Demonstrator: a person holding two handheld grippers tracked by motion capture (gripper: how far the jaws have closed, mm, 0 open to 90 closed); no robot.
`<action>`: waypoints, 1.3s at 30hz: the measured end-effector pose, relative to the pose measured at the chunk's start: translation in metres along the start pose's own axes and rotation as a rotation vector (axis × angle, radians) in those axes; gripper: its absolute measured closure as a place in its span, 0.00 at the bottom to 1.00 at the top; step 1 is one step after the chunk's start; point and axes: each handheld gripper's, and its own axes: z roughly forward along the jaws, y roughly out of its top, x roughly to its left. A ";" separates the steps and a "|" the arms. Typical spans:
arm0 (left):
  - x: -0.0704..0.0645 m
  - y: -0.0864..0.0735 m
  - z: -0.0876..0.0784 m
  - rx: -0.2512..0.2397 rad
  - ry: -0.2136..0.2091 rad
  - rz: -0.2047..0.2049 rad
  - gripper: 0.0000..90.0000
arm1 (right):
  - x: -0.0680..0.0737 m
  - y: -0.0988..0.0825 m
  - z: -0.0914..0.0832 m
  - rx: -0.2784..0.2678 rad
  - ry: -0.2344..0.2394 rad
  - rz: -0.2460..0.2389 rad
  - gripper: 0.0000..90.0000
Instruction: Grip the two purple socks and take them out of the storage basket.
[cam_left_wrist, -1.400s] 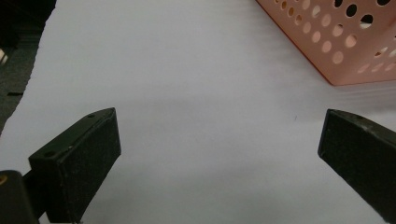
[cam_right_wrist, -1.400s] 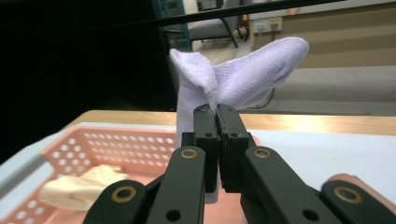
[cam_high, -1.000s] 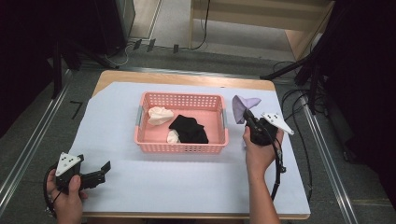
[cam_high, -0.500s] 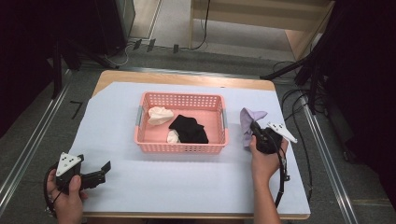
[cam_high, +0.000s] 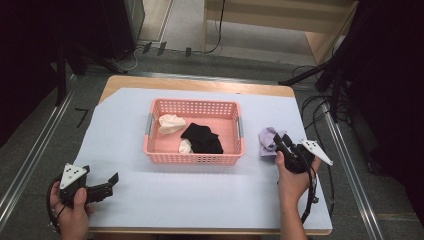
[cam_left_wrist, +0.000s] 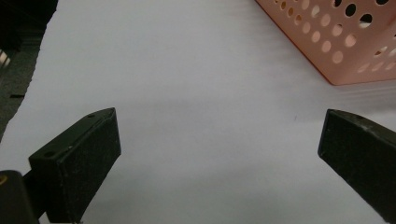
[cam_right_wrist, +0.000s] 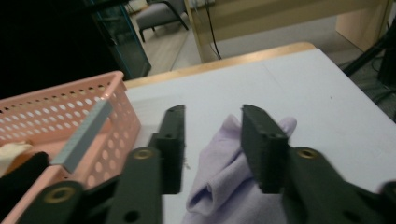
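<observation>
- High view: the pink basket (cam_high: 195, 131) sits in the middle of the pale sheet (cam_high: 200, 195) that covers the table. Inside it lie a cream cloth (cam_high: 170, 123) and a black cloth (cam_high: 201, 139). The lilac cloth (cam_high: 267, 141) lies on the sheet just right of the basket, outside it. The right gripper (cam_high: 282, 145) is at the cloth's near edge; its jaws have just been opening. The left gripper (cam_high: 107, 181) sits well to the near left of the basket, held low over the sheet.
- Left gripper view: the left gripper (cam_left_wrist: 219, 154) has its jaws wide apart with bare sheet between them; a corner of the basket (cam_left_wrist: 345, 42) lies ahead to the right.
- Right gripper view: the right gripper (cam_right_wrist: 212, 140) has its jaws parted, with the lilac cloth (cam_right_wrist: 224, 182) lying crumpled between and below them, not pinched. The basket (cam_right_wrist: 70, 116) stands just beside it, to the left.
</observation>
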 end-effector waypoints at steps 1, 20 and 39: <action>0.000 0.000 0.000 0.000 0.000 0.000 0.00 | 0.000 0.000 0.000 0.000 0.000 0.000 0.57; -0.001 0.000 0.000 0.001 0.003 0.007 0.00 | -0.038 -0.008 -0.056 -0.034 -0.039 -0.053 0.27; -0.002 0.000 0.000 0.009 0.008 0.023 0.00 | -0.087 -0.034 -0.096 0.022 -0.121 -0.029 0.25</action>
